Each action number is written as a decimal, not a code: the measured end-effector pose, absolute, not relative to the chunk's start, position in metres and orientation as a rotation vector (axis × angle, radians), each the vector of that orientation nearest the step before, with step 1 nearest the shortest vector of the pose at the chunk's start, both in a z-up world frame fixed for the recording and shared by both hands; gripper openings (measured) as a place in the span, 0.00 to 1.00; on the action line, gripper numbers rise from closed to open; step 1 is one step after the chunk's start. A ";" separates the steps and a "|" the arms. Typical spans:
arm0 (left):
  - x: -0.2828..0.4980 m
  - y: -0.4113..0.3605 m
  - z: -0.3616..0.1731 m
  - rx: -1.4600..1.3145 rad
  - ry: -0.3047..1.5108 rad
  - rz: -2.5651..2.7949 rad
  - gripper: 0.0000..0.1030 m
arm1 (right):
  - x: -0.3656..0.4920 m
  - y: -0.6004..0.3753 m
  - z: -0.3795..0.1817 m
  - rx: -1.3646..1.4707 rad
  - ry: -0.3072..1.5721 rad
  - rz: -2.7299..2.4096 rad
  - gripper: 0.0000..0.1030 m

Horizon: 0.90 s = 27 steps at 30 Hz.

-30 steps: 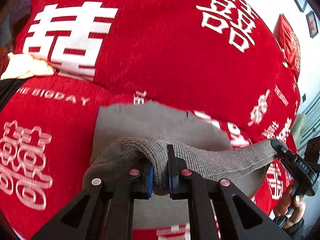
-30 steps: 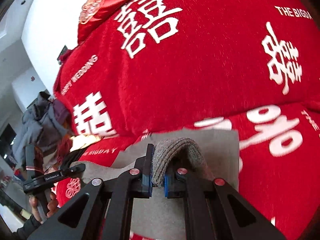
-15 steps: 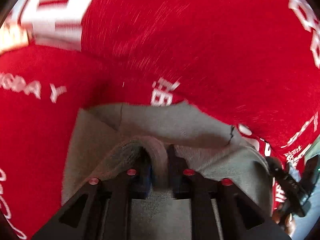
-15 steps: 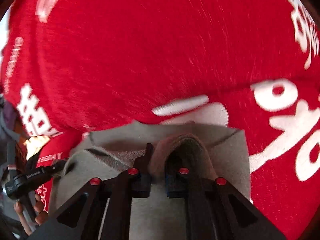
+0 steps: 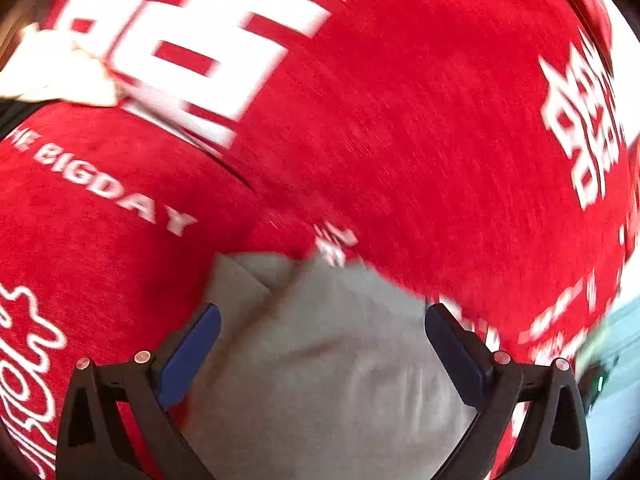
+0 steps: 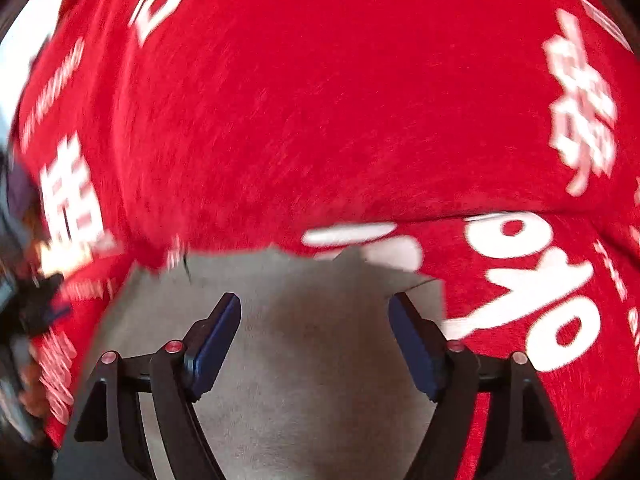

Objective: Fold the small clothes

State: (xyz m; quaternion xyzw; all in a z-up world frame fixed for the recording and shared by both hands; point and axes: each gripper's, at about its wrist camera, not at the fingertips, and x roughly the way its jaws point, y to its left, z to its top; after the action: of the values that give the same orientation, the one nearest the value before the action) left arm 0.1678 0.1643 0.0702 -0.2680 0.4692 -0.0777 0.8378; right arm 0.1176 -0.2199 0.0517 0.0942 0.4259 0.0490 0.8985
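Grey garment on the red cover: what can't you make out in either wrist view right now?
- Grey garment: near part cut off by the bottom edge and hidden by the fingers in both views, so fold neatness is unclear.
- Its far edge: smeared by motion blur in the right wrist view.
- Left gripper and right gripper: both open; contact with the cloth cannot be told.
- Left margin, right wrist view: too blurred to identify.

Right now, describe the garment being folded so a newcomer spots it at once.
Start from the red cover with big white characters that fills both views. Low in the middle, between the open left gripper and open right gripper, lies the grey garment. It is the only plain grey cloth there, unprinted, unlike the cream cloth at far left.
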 end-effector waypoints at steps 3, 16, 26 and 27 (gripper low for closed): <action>0.170 0.112 0.061 -0.351 1.044 -0.207 0.99 | 0.136 -0.183 0.032 0.088 0.968 0.163 0.77; 0.213 0.133 -0.011 -0.294 1.225 0.009 0.99 | 0.161 -0.240 -0.017 0.111 1.079 -0.080 0.78; 0.095 0.088 0.056 -0.117 1.049 -0.036 0.99 | 0.061 -0.154 0.028 0.038 0.967 0.048 0.79; 0.091 0.078 0.052 -0.089 1.038 -0.047 0.99 | 0.056 -0.147 0.027 0.006 0.963 0.059 0.79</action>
State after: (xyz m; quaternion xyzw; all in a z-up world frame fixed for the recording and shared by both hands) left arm 0.0914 0.0785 0.0524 -0.0426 0.4960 -0.0222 0.8670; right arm 0.0564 -0.1466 0.0265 0.0029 0.4632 0.0285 0.8858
